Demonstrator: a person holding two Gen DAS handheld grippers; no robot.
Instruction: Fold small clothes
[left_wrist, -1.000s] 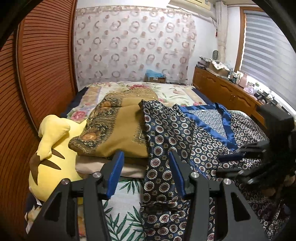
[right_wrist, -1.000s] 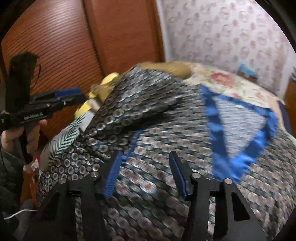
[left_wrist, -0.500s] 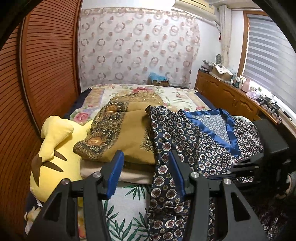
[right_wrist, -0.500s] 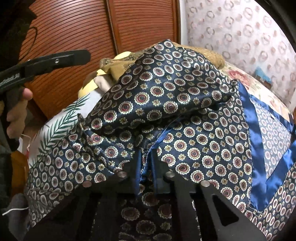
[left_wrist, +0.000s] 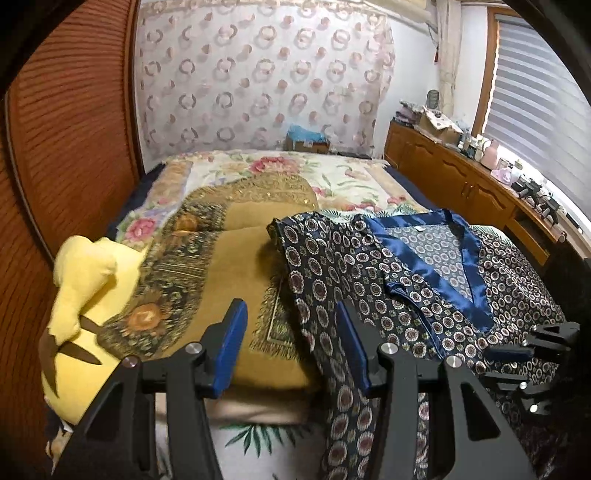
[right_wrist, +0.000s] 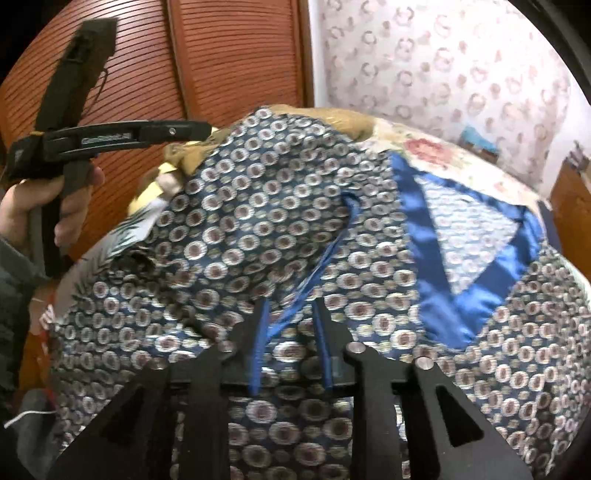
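1. A dark blue top (left_wrist: 424, 295) with round dots and a shiny blue collar (left_wrist: 469, 273) lies spread out on the bed (left_wrist: 332, 177), near its front edge.
2. One side of the top lies on a folded brown blanket (left_wrist: 229, 266).
3. A yellow soft toy (left_wrist: 85, 280) sits by the bed's left edge.
4. The left gripper (left_wrist: 291, 347) has its fingers apart, with nothing between them.
5. The right gripper (right_wrist: 290, 343) is opening its fingers. A blue edge of the top (right_wrist: 306, 291) runs between them, but they do not squeeze it.
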